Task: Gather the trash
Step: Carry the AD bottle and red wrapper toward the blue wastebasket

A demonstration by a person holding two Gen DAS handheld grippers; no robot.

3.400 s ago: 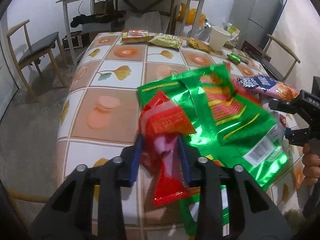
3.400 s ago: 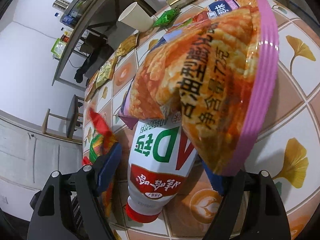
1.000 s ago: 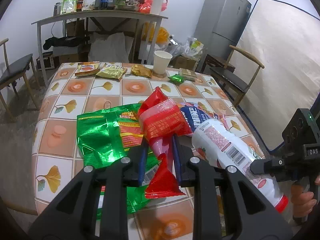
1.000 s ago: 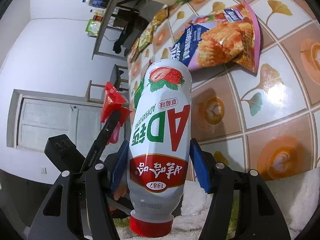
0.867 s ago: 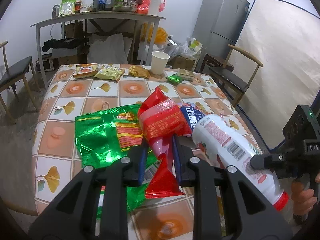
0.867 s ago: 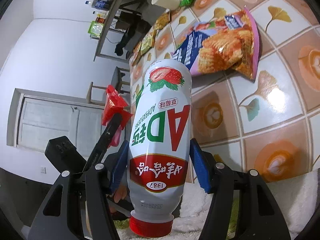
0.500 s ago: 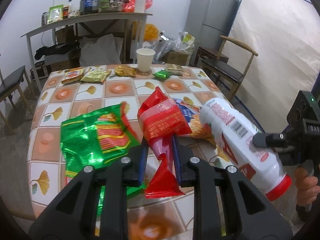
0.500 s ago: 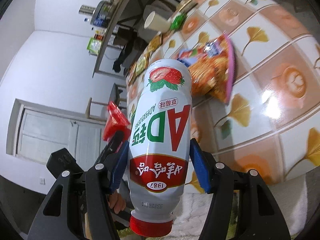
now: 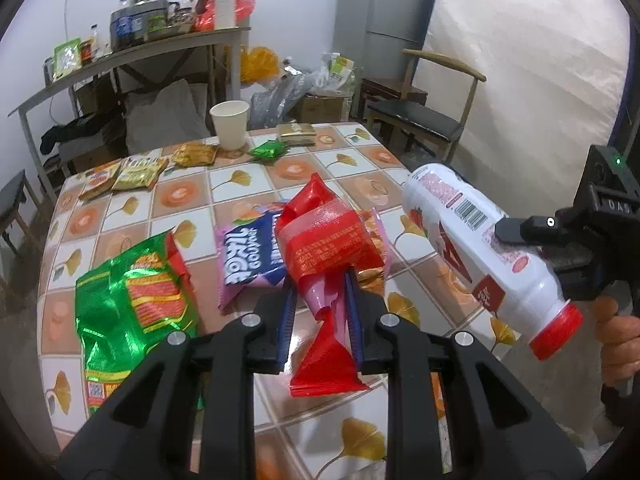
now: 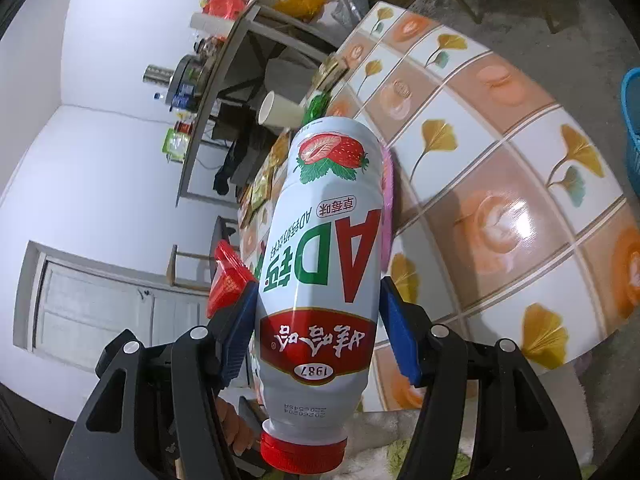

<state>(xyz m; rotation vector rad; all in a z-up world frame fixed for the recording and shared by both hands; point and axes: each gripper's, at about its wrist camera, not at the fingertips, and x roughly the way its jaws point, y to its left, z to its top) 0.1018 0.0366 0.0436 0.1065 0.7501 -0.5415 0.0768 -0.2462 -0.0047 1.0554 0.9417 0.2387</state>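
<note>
My left gripper [image 9: 320,304] is shut on a crumpled red snack wrapper [image 9: 328,240], held above the tiled table [image 9: 248,184]. At the right of the left wrist view, my right gripper is shut on a white bottle [image 9: 476,248] with a red cap, off the table's right edge. In the right wrist view the same bottle [image 10: 324,264] fills the space between the blue pads of the right gripper [image 10: 320,320], cap toward the camera. The red wrapper [image 10: 226,280] shows left of it. A green foil bag [image 9: 132,296] and a purple chip bag [image 9: 248,256] lie on the table.
A white paper cup [image 9: 230,124], a small green wrapper [image 9: 268,150] and several small packets [image 9: 128,172] sit at the table's far end. A chair [image 9: 424,112] stands beyond the right corner. A blue basket's edge [image 10: 631,120] shows on the floor at right.
Both grippers have swung to the right with their loads. The green bag and purple bag have slid leftward in the left wrist view, and the table's right edge and floor have come into the right wrist view.
</note>
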